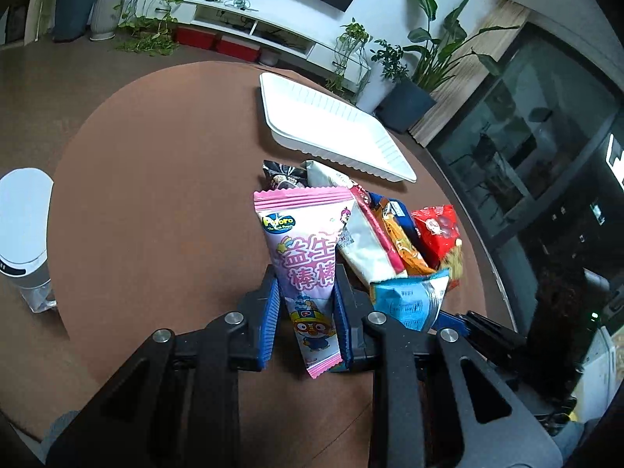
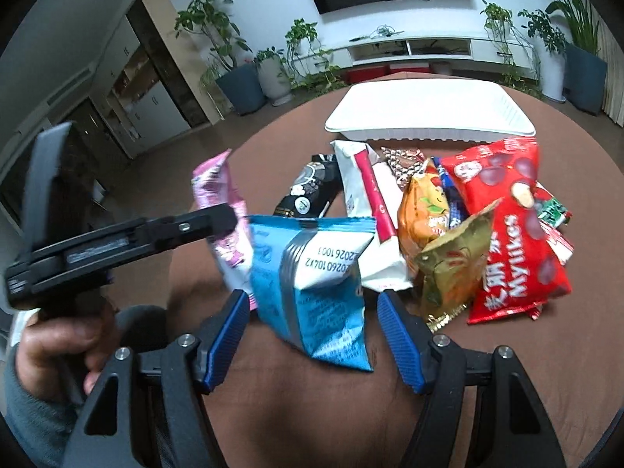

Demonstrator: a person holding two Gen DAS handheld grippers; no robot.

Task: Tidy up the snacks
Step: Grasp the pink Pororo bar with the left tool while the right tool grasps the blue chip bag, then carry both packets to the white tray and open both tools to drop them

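Risk sits first in the left claw (image 1: 306, 304), whose blue pads press on the narrow lower half of the pink packet (image 1: 302, 249); the wide top stands free above the pads and leans over the pile. Such thin film can slide out of a pinch this low, or the swinging top can catch a neighbouring wrapper, if the packet is carried fast.

Beside it the right claw (image 2: 312, 335) is spread wide with the blue packet (image 2: 312, 284) between its pads, neither pad clearly touching it. The bag lies tilted across the gap, so closing from here may nip only a corner or crush the contents, and it sits just beside the pink packet, where the two claws could knock together.

Beyond lie the rest on the brown tabletop (image 1: 156, 195): a white pouch (image 2: 370, 210), an orange bag (image 2: 425, 206), a gold packet (image 2: 452, 269) and a red bag (image 2: 511, 226), overlapping, so lifting one may drag another off the heap.

Farthest stands the white tray (image 1: 323, 124), empty as far as shown; its low rim may let a dropped packet skid over.
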